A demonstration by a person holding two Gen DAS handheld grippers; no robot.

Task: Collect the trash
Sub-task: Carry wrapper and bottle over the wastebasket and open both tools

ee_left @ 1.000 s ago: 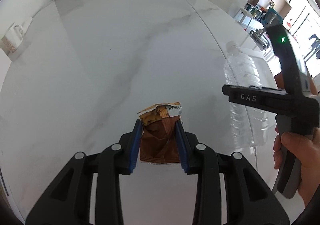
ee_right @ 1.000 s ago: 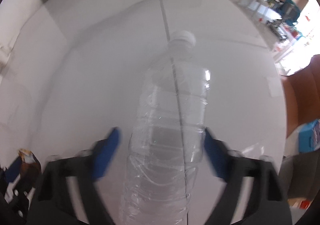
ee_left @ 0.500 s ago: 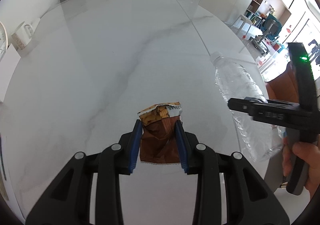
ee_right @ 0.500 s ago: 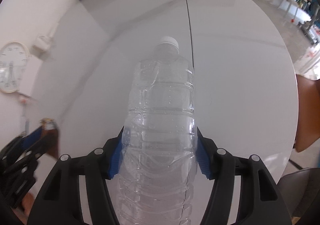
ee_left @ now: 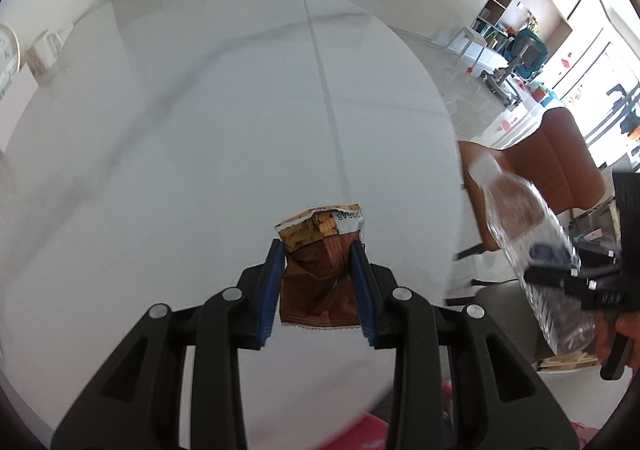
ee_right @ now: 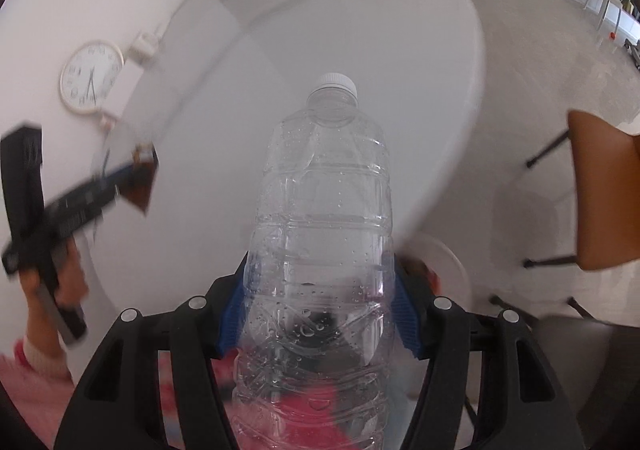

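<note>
The left gripper (ee_left: 318,286) has its blue pads closed narrowly on a brown snack wrapper (ee_left: 318,274), which hangs between them above the white marble table (ee_left: 180,154), at about 6 o'clock of the left wrist view. The right gripper (ee_right: 320,306) holds a clear plastic bottle (ee_right: 324,218) with a white cap; its pads press on both sides of the body, and the cap points to 12 o'clock. In the left wrist view this bottle is at 3 o'clock, past the table edge, in front of an orange chair (ee_left: 560,158). A wall clock (ee_right: 91,77) is at 10 o'clock in the right wrist view.
</note>
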